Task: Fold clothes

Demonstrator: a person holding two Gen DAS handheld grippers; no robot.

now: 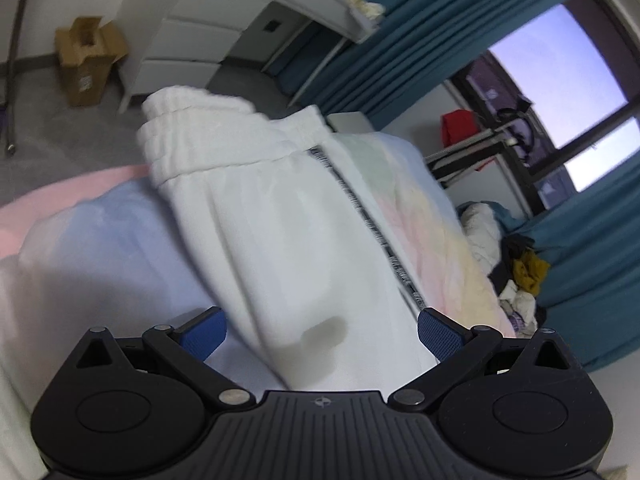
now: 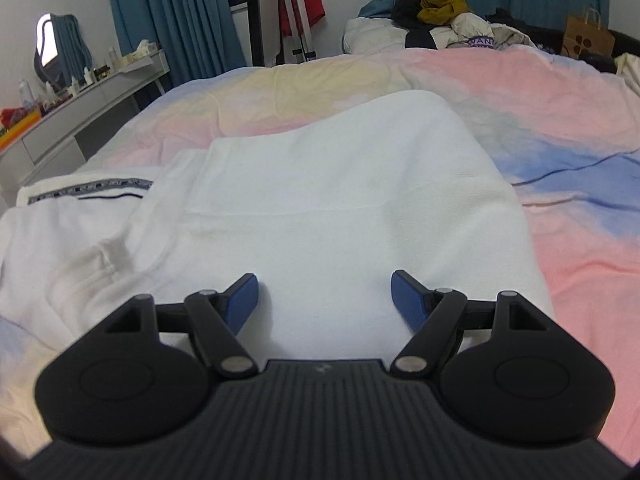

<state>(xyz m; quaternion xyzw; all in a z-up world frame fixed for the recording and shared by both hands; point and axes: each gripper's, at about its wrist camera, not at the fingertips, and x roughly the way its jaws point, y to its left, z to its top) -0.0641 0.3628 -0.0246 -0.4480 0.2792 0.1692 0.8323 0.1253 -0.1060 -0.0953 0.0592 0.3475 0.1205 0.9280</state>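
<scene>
We are holding both grippers spread and empty: the left gripper [image 1: 322, 334] and the right gripper [image 2: 324, 300] are hovering over the white garment [image 2: 320, 184], which is lying partly doubled over on the bedspread [image 2: 560, 128], reaching toward its left edge. We are judging that a one-layer pinch would drag the fold askew, since the soft bedding is giving underneath. A clothes pile [image 2: 444, 20] is sitting at the far edge, well apart.

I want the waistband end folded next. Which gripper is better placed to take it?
Probably the left. The left gripper looks straight along the white trousers toward the waistband. The right gripper hangs open over plain fabric, waistband out of its view.
</scene>
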